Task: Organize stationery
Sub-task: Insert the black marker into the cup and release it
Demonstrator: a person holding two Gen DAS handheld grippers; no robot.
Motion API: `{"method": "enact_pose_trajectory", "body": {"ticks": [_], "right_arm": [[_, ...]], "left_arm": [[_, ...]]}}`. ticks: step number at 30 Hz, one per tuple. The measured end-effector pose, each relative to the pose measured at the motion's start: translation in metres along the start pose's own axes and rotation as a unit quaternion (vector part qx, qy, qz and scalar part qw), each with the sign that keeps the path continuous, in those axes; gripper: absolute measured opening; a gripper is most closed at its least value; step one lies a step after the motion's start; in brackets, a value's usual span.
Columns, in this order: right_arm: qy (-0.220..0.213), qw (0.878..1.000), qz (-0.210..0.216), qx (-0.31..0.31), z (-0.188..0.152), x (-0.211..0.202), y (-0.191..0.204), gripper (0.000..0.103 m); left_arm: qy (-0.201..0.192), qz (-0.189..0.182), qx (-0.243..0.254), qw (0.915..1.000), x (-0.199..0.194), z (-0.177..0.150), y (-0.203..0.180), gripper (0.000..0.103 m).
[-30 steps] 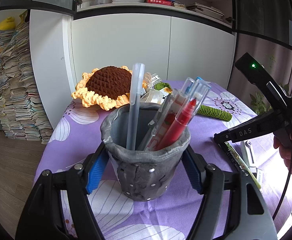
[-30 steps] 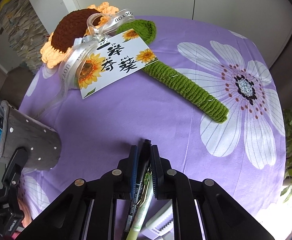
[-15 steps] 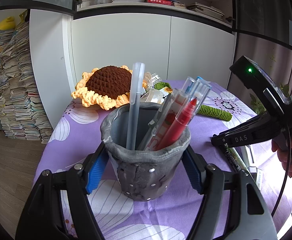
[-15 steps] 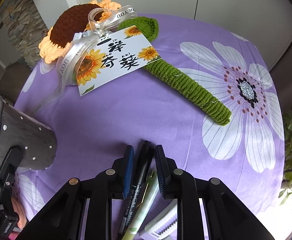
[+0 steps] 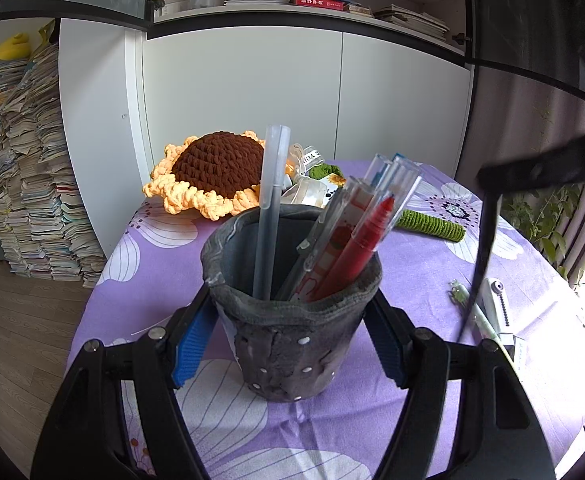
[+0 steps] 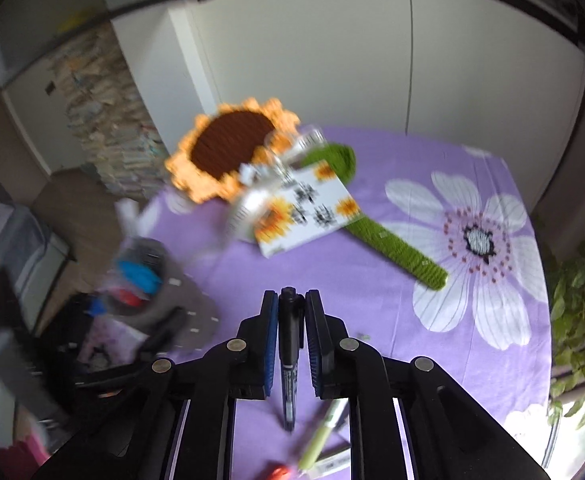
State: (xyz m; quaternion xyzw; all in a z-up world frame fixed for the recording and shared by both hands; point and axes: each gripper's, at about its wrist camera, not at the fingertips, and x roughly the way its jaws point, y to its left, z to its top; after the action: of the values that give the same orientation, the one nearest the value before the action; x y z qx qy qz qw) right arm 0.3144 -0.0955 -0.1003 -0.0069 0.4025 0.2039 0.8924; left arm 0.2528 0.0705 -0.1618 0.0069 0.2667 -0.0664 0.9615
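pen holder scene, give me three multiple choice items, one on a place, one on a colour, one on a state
1. Where is the grey pen holder?
A. between the left gripper's fingers
B. on a shelf
C. on the floor

2. What colour is the crochet flower's stem?
A. blue
B. green
C. red

3. What is the right gripper doing?
A. hanging empty
B. holding a black marker
C. holding a book

Answers: 1 A, blue pads flank the holder. 2 B, green stem lies on the purple cloth. 3 B, the marker sits clamped between its fingers, lifted off the cloth.
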Motion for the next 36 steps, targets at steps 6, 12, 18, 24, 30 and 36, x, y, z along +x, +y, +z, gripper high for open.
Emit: {"method": "enact_pose_trajectory", "body": {"ticks": [6, 12, 18, 24, 30, 36], "right_arm": [[-0.097, 0.995, 0.030, -0.020, 0.006, -0.065, 0.030, 0.014], [-0.161, 0.985, 0.047, -0.041, 0.029, -0.100, 0.053, 0.013], [-0.194, 0.976, 0.082, -0.054, 0.044, -0.112, 0.070, 0.013], [-0.186, 0.975, 0.107, -0.064, 0.047, -0.093, 0.077, 0.013], [-0.127, 0.983, 0.113, -0.063, 0.038, -0.045, 0.076, 0.013], [-0.065, 0.989, 0.126, -0.052, 0.022, -0.012, 0.068, 0.013]], "left_arm": [[0.000, 0.000, 0.000, 1.0000, 0.000, 0.000, 0.000, 0.070], [0.000, 0.000, 0.000, 1.0000, 0.000, 0.000, 0.000, 0.070], [0.001, 0.000, 0.000, 1.0000, 0.000, 0.000, 0.000, 0.070], [0.001, 0.000, 0.000, 1.0000, 0.000, -0.001, -0.001, 0.070], [0.001, 0.000, 0.000, 1.0000, 0.000, -0.001, -0.001, 0.070], [0.001, 0.000, 0.000, 1.0000, 0.000, -0.001, -0.001, 0.071]]}}
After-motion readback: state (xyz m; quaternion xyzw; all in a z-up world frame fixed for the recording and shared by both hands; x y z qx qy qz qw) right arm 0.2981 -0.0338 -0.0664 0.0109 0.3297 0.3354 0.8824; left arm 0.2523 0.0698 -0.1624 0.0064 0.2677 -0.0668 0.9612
